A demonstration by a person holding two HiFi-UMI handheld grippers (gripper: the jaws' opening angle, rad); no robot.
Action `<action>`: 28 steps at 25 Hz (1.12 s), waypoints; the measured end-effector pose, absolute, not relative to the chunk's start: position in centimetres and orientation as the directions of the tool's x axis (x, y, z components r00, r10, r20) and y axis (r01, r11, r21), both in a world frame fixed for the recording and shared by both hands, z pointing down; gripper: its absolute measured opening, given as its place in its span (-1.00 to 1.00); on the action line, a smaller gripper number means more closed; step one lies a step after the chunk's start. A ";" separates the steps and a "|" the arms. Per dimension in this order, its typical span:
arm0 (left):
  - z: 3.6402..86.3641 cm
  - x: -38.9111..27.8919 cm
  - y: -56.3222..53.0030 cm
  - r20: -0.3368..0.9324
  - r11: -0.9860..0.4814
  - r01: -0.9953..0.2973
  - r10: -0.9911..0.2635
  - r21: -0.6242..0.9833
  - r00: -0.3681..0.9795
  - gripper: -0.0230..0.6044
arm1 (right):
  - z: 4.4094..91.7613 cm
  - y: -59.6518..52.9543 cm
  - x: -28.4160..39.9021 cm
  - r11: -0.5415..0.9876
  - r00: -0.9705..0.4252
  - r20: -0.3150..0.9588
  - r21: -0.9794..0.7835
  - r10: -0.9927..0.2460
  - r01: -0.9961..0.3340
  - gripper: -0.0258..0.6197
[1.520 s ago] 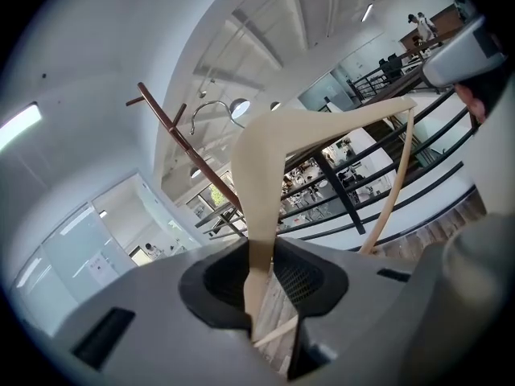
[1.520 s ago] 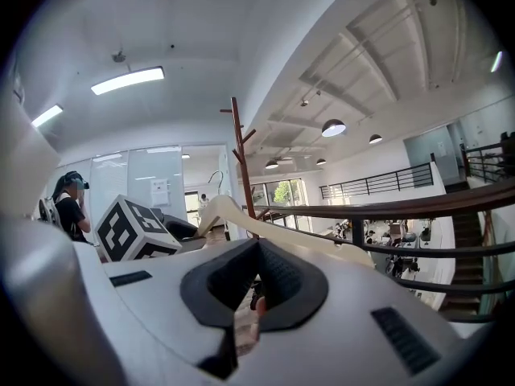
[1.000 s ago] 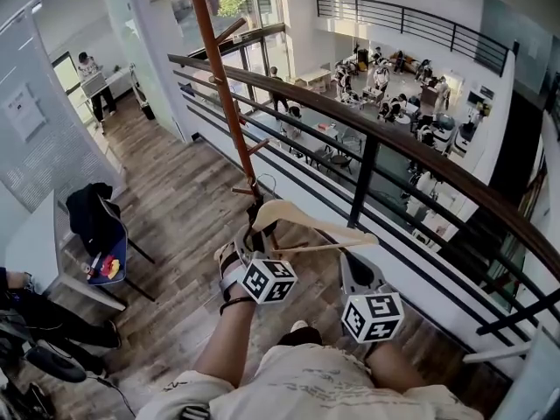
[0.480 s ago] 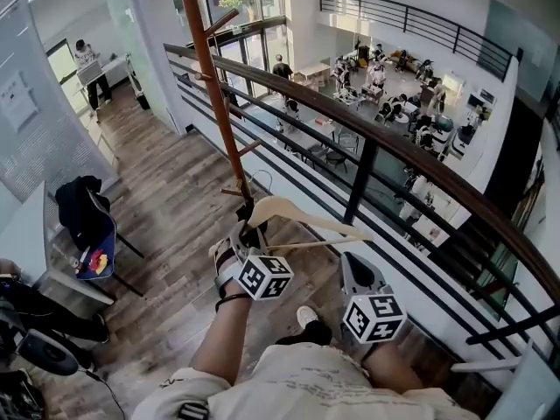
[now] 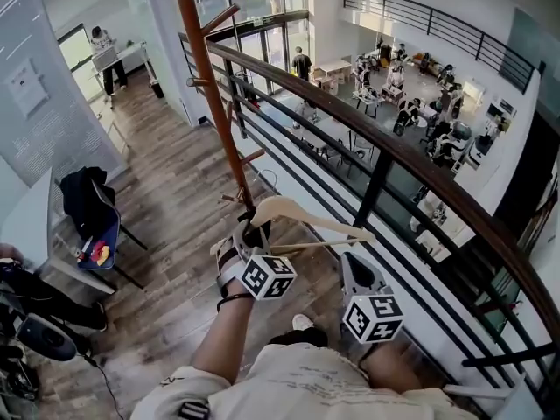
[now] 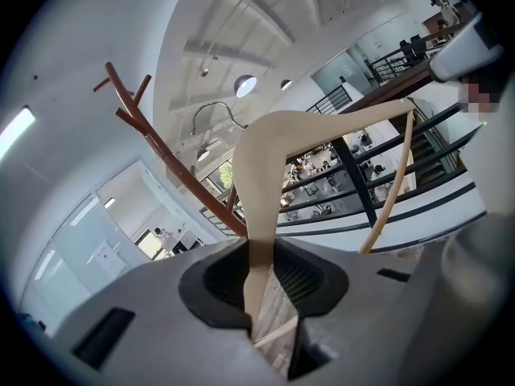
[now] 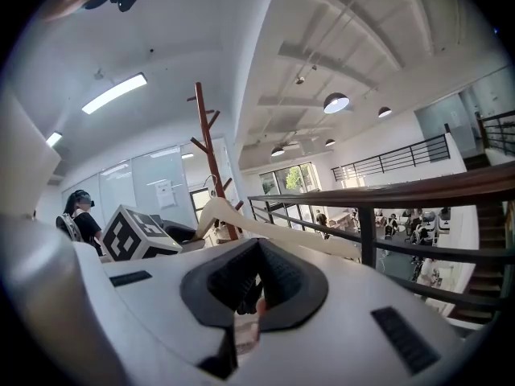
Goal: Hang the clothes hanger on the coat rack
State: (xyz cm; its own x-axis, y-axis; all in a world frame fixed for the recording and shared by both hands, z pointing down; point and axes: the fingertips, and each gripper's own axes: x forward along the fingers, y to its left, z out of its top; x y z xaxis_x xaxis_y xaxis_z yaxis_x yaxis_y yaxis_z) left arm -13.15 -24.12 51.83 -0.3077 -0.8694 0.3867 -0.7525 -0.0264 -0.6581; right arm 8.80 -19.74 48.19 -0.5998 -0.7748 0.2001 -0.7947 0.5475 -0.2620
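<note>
Twisting was the risk: left gripper [image 5: 252,233] jaws clamped the hanger [image 5: 308,222] by one arm only, so it could swing and miss the coat rack [image 5: 210,86]; right gripper [image 5: 353,268] jaws seemed together, empty.

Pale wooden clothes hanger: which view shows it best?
Head view: most of the pale wooden clothes hanger shows, held in the left gripper. Left gripper view shows it foreshortened between the jaws; right gripper view, one arm.

Wooden floor [image 5: 175,201] under coat rack [image 5: 215,94], chair [image 5: 102,234]

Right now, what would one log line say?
left gripper: shut on hanger | right gripper: shut, empty | hanger: unhung, near coat rack
</note>
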 end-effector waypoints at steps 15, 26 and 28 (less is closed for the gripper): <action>49.4 -13.7 -31.9 0.395 0.099 -0.773 -0.815 -0.627 -0.425 -0.62 | 44.2 -31.3 7.4 0.693 -0.727 0.203 -0.217 -0.656 -0.687 -0.92; 50.9 -15.6 -32.9 0.441 0.137 -0.760 -0.744 -0.636 -0.503 -0.62 | 44.7 -34.6 2.0 0.800 -0.837 0.215 -0.251 -0.504 -0.546 -0.92; 51.2 -15.9 -33.2 0.446 0.145 -0.754 -0.729 -0.640 -0.519 -0.62 | 45.0 -35.2 1.4 0.815 -0.853 0.216 -0.259 -0.475 -0.519 -0.92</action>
